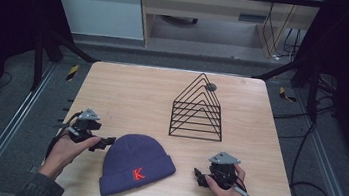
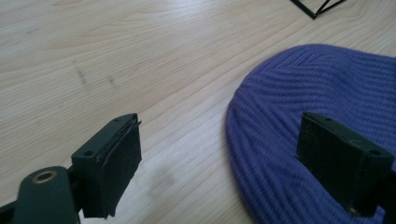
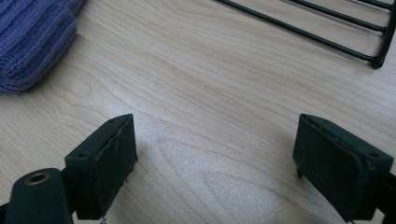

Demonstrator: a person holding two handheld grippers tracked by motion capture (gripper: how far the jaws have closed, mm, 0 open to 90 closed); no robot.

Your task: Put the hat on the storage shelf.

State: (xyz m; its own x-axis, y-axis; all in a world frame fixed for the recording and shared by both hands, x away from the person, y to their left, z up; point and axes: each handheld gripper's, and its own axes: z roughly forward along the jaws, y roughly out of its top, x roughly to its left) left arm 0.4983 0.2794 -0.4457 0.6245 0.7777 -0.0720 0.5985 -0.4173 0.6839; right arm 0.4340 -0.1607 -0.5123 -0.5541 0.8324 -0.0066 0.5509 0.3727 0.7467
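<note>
Lying flat on table [image 1: 133, 93]: beanie [image 1: 136, 166], red "K" [image 1: 138, 174] on cuff. Left gripper [image 1: 105, 143] gaping beside crown; right gripper [image 1: 198, 176] gaping, empty.

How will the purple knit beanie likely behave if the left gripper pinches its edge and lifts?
The purple knit beanie lies flat and slack on the table, so it will probably droop. Its ribbed knit should grip the pads rather than slip. It looks light, unlikely to roll.
</note>
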